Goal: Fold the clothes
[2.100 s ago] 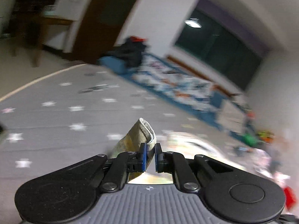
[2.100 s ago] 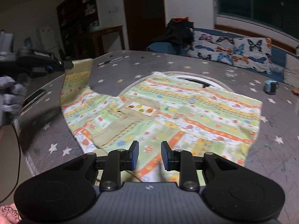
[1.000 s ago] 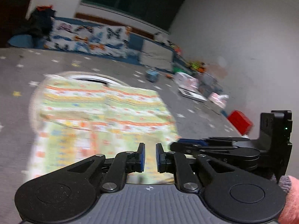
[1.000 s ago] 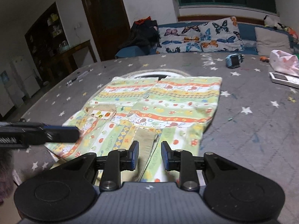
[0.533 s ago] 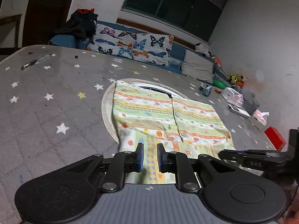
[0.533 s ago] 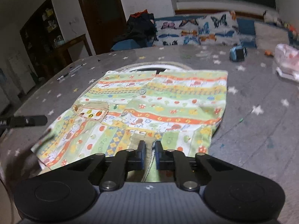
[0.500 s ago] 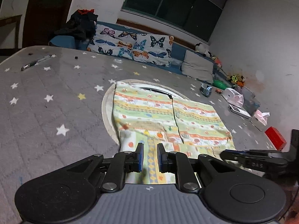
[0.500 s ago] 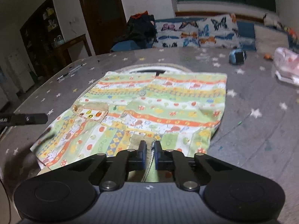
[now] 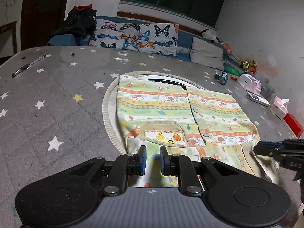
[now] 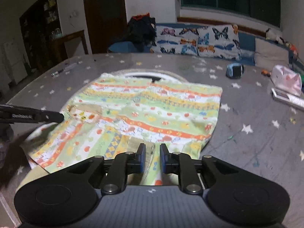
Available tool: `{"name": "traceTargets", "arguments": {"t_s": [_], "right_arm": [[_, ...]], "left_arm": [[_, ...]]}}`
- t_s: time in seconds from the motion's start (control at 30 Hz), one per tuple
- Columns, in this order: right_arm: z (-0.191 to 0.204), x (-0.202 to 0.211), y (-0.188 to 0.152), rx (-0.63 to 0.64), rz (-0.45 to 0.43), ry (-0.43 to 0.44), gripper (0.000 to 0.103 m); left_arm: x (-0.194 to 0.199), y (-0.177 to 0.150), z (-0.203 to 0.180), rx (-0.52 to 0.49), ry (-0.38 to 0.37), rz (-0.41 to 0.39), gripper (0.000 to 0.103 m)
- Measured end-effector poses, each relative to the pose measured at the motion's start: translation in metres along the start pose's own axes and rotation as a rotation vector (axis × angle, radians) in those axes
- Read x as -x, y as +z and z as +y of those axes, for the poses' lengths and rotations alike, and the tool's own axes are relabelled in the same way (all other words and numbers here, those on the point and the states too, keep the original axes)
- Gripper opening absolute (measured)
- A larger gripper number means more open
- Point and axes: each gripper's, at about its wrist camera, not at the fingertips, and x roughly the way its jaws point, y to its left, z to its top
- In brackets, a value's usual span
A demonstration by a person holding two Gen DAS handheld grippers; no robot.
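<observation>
Left gripper (image 9: 153, 156): our blue-padded fingers stand a little apart with a gap between them, closed on nothing; we hover them over the near left part of the shirt, just short of its chest pocket.
Right gripper (image 10: 153, 156): its fingers are likewise parted by a narrow gap and grip no cloth; we see the tan ribbed cuff (image 10: 151, 149) lying under the gap, though we cannot tell whether the pads touch it.
Each gripper in the other's view: our right one enters the left view from the right edge, its tip at the shirt's near right corner; our left one enters the right view from the left, its tip by the pocket.
Shirt (image 9: 171, 102): a child's button shirt in green, orange, yellow and white stripes, spread flat in the middle of the table, sleeves folded in across the near end, collar toward the sofa.
Pocket (image 9: 165, 133): tan-edged, with fruit embroidery, on the shirt's left half.
Table (image 9: 57, 98): grey cover with white and yellow stars; we see a round woven mat (image 9: 106, 114) under the shirt.
Pen (image 9: 28, 65): far left corner, well apart from the shirt.
Blue watch (image 10: 235, 70): far right, apart from the shirt.
Sofa (image 9: 138, 36): behind the table, with butterfly cushions.
</observation>
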Motion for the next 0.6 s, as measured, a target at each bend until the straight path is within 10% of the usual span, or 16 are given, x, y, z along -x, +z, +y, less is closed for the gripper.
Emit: {"name": "traceTargets", "arguments": {"t_s": [0.6], "right_arm": [[0.036,0.027,-0.034,0.196,0.053,0.085,0.024]], "left_arm": [[0.038,-0.051,-0.051,-0.219,-0.081,0.027,0.017]]}}
